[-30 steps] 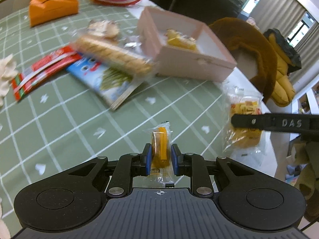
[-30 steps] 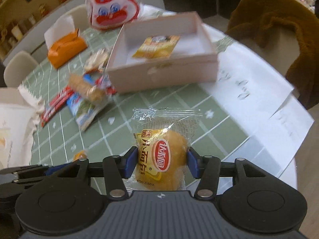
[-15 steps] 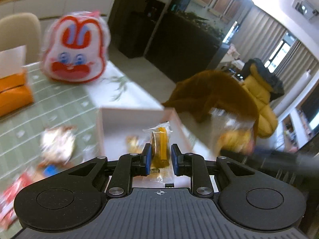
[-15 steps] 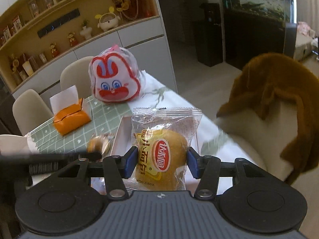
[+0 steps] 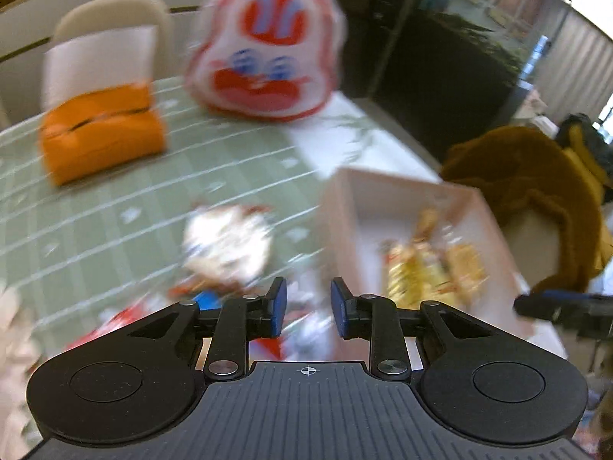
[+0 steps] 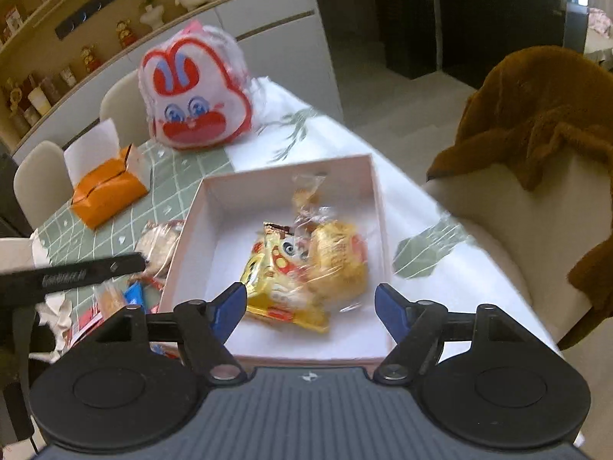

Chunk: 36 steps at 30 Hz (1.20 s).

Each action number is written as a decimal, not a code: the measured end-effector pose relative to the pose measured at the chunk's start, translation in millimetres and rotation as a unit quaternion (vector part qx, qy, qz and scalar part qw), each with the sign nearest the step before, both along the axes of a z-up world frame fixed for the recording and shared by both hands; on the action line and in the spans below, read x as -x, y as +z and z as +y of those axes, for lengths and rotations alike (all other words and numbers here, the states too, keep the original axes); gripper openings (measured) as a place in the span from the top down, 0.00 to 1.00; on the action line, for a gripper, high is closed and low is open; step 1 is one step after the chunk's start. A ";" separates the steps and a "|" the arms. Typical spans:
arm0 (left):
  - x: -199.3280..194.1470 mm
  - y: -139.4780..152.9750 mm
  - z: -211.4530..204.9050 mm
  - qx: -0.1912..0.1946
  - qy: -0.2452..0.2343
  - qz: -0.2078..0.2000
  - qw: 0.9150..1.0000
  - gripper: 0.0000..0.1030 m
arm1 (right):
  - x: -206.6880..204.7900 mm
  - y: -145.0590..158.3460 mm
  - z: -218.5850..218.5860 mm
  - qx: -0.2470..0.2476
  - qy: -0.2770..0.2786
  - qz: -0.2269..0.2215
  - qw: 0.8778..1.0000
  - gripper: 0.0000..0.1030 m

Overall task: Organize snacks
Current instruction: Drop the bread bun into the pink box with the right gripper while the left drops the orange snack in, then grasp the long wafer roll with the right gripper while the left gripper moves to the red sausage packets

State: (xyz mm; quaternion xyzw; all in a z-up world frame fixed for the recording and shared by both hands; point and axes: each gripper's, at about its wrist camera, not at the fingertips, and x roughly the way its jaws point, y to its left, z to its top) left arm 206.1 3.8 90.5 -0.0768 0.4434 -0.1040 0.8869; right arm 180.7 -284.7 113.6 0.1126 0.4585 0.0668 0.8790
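Observation:
A pale pink box [image 6: 283,176] stands on the table and holds several yellow snack packets [image 6: 306,268], among them the wrapped bun. My right gripper [image 6: 310,304] is open and empty just above the box's near wall. My left gripper [image 5: 308,306] is open and empty, to the left of the box [image 5: 345,207], above loose snacks [image 5: 226,245] on the green checked cloth. The left wrist view is blurred by motion. The left gripper's finger shows as a black bar in the right wrist view [image 6: 76,272].
An orange tissue box [image 6: 107,188] and a red-and-white rabbit bag [image 6: 195,103] stand at the back of the table. Red and blue snack packs [image 6: 130,295] lie left of the box. A chair with a brown coat [image 6: 536,115] stands on the right.
Both grippers have opened and let go of their packets, which now lie in the box. The left gripper has swung left, away from the box.

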 end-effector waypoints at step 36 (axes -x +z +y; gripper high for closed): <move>23.3 -63.4 163.2 0.019 0.023 0.030 0.999 0.70 | 35.1 -55.2 218.5 0.061 0.153 0.078 0.983 0.68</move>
